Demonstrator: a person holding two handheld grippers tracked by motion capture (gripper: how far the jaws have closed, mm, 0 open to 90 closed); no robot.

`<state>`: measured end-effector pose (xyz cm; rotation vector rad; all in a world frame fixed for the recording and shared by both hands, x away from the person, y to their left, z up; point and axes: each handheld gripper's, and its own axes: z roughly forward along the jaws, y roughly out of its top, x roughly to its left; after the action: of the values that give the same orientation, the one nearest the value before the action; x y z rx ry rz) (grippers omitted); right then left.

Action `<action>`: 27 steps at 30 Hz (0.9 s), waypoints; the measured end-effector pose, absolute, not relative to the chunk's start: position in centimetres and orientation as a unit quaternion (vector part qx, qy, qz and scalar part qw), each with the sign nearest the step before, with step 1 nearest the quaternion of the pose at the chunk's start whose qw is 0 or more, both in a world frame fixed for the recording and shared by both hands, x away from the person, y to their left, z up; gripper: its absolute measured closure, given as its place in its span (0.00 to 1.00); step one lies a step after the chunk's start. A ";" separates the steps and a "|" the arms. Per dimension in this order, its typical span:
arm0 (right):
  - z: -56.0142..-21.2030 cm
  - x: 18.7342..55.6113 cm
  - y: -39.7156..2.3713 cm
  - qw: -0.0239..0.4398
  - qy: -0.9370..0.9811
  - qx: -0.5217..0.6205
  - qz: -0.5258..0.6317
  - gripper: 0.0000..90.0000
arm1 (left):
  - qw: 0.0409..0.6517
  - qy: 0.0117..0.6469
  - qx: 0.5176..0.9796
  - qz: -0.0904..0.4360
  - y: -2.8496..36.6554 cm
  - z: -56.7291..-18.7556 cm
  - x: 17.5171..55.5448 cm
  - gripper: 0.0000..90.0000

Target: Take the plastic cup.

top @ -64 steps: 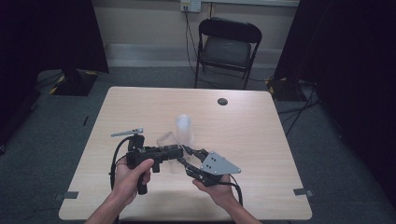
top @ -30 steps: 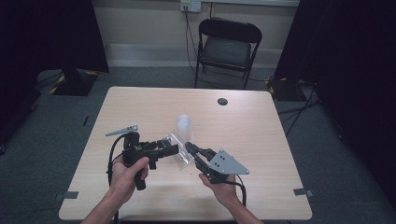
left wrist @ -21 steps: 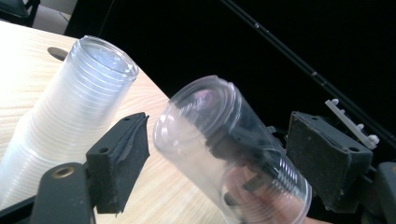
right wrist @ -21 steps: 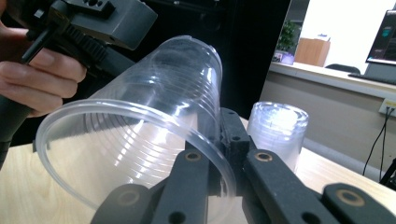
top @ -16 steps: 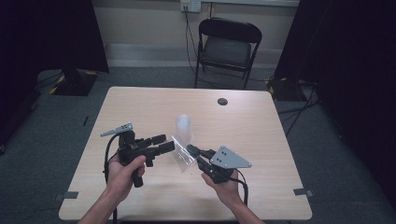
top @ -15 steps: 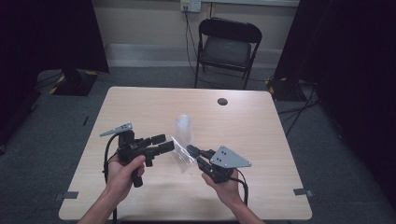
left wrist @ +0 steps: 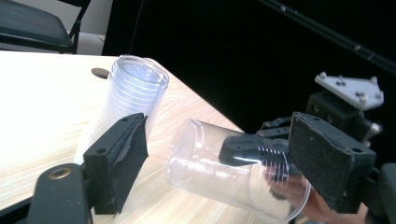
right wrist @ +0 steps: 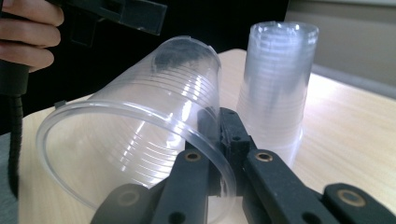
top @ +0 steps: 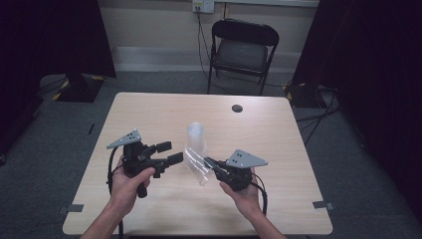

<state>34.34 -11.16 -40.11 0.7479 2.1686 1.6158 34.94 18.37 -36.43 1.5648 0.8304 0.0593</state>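
So there's a clear plastic cup [top: 196, 167], thin and ribbed with rings round its wall, held on its side just above the pale wood-grain table [top: 278, 144]. The right gripper [right wrist: 218, 140] has its black jaws pinched together on the cup's rim, one jaw inside and one outside. The cup is empty and see-through, so the jaw shows right through the wall. The left gripper [left wrist: 219, 163] has its jaws spread apart, foam-padded faces on either side of the cup's closed end, not pressing on it. Just behind stands a stack of cups [top: 196, 137], upside down, nested tight, looking cloudier than the single one. A black folding chair [top: 242, 50] sits past the table.
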 end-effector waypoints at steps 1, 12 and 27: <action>-40.1 34.4 -11.3 0.166 0.763 0.266 0.565 0.99 | 0.630 0.358 0.688 0.032 18.3 -36.5 34.9 0.24; -39.9 35.7 -12.6 0.102 0.789 0.309 0.520 1.00 | 0.594 0.307 0.741 0.060 16.4 -37.2 34.6 0.28; -40.4 36.4 -12.6 0.038 0.836 0.317 0.447 1.00 | 0.552 0.249 0.794 0.055 15.5 -38.7 34.7 0.20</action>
<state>36.39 -12.62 -40.41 0.9711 2.5640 1.3698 34.69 15.48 -38.66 1.8777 0.5894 0.1308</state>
